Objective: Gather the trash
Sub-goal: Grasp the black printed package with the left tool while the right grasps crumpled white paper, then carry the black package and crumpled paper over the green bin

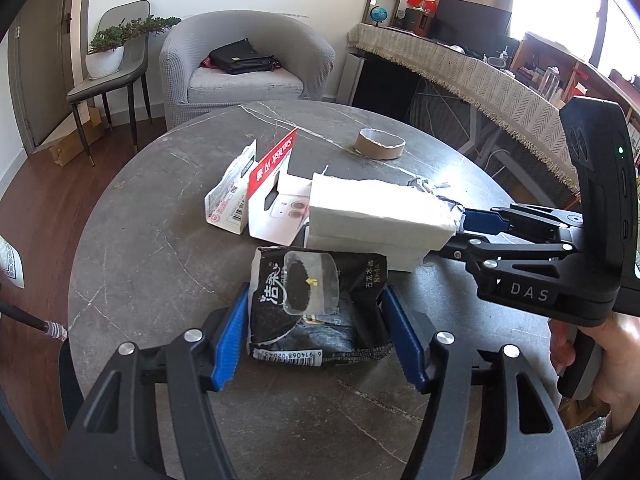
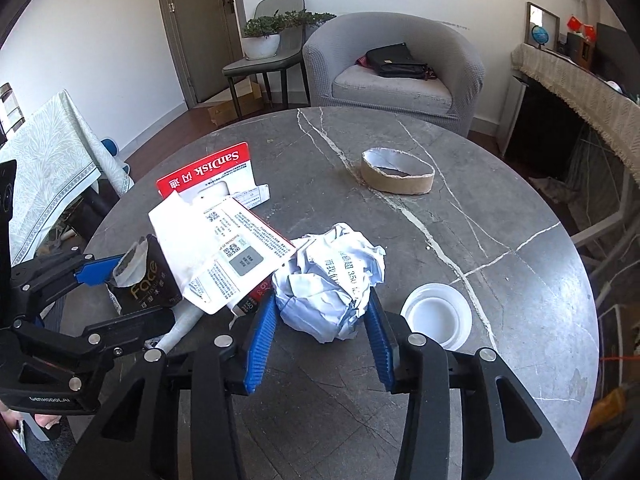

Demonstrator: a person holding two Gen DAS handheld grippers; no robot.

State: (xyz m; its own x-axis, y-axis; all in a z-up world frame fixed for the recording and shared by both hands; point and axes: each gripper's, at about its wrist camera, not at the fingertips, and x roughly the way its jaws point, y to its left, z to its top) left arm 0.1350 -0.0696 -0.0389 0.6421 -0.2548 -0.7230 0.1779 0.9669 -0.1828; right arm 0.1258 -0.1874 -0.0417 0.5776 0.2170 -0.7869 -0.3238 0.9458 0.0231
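A black tissue pack (image 1: 320, 312) lies between the blue fingers of my left gripper (image 1: 318, 334), which close on its two sides. It shows again in the right wrist view (image 2: 146, 276). My right gripper (image 2: 324, 312) has its fingers against a crumpled ball of pale blue paper (image 2: 328, 280) on the round grey table (image 2: 400, 240). A red and white SanDisk card pack (image 2: 208, 184), a white printed card (image 2: 224, 248) and a white box (image 1: 376, 216) lie between the two grippers.
A cardboard tape ring (image 2: 398, 176) sits toward the far side of the table. A white plastic lid (image 2: 438, 316) lies right of my right gripper. A grey armchair (image 1: 244, 64) with a black bag stands behind the table, a chair with a plant (image 1: 108, 56) at far left.
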